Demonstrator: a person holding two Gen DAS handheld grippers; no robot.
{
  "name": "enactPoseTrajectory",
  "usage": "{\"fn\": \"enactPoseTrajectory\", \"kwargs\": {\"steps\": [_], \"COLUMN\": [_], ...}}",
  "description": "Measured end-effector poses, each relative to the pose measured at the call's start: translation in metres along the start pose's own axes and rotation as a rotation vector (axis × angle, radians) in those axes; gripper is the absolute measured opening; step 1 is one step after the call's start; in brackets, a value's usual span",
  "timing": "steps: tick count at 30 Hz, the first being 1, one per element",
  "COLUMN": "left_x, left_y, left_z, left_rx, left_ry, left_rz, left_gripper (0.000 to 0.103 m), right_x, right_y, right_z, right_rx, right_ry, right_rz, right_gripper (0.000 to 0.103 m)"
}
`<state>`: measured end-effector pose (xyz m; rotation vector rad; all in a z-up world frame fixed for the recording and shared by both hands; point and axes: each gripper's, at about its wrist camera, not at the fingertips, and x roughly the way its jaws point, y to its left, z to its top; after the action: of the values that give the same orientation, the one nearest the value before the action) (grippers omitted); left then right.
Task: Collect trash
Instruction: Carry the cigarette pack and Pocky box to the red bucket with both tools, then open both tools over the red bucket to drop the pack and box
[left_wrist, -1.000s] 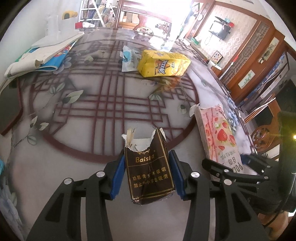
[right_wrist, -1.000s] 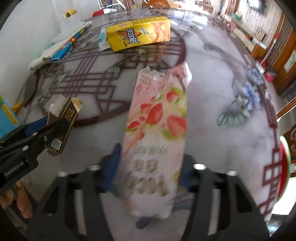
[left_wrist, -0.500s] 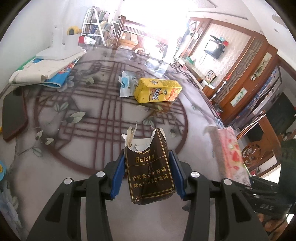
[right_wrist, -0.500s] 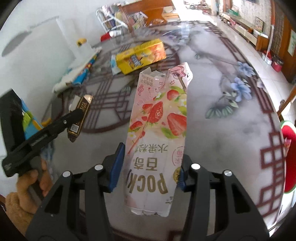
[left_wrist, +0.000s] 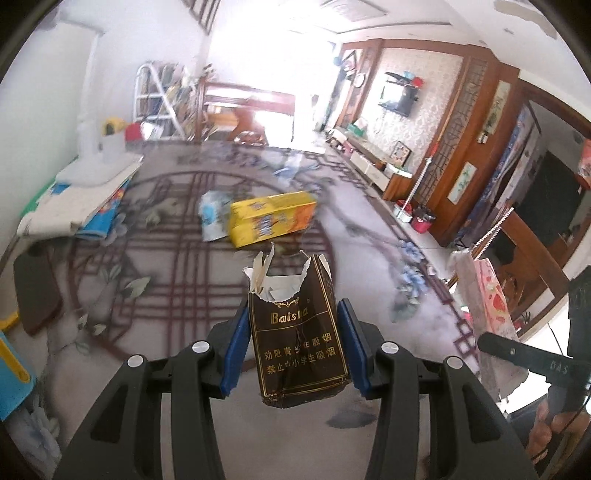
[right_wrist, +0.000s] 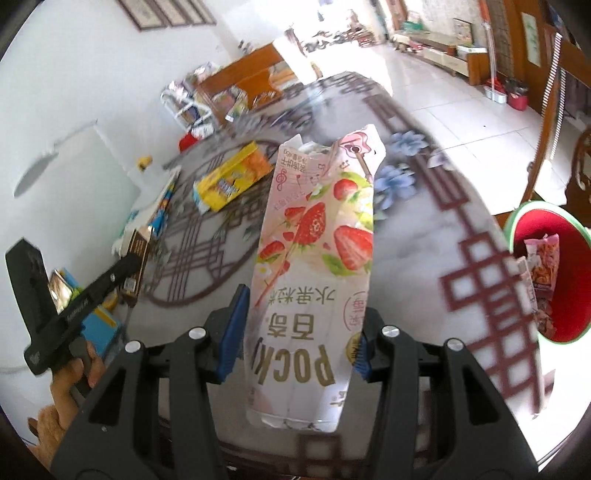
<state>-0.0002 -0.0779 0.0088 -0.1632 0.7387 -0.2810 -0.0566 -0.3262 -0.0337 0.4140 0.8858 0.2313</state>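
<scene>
Fingers of the left gripper (left_wrist: 293, 341) are pinching a torn brown Baisha cigarette pack (left_wrist: 297, 332) at frame centre, while the right gripper (right_wrist: 295, 339) is clamping a strawberry Pocky box (right_wrist: 314, 266), both held off the table (right_wrist: 424, 236), prob. for the red bin (right_wrist: 546, 280) at right edge.

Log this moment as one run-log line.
left gripper: shut on Baisha cigarette pack | right gripper: shut on Pocky box | bin: beside table

Left claw (left_wrist: 293, 343) angled down, blue pads clamped on a torn dark pack (left_wrist: 297, 332). Right claw (right_wrist: 295, 332) angled down too, pads pinching a pink box (right_wrist: 314, 266). A hand (right_wrist: 74, 373) gripped the left claw's handle.
</scene>
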Motion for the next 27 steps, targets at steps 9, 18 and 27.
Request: {"fn": "enactPoseTrajectory", "kwargs": {"steps": [9,18,27], "left_x": [0.021,0.087,0.149], "left_y": [-0.107,-0.242,-0.340], "left_z": [0.007,-0.003,-0.029], "left_rx": [0.031,0.165,0.320], "left_ry": [0.073,0.223,0.367], "left_rz": [-0.251,-0.455,-0.566], "left_gripper": [0.044,0.044,0.046], "right_x": [-0.060,-0.104,-0.096], "right_y": [-0.059,-0.190,-0.284], "right_z": [0.017,0.010,-0.011], "right_rx": [0.104,0.378,0.566], "right_ry": [-0.137,-0.232,-0.205], "right_rz": [0.003,-0.086,-0.143], "right_gripper": [0.048,0.048,0.049]}}
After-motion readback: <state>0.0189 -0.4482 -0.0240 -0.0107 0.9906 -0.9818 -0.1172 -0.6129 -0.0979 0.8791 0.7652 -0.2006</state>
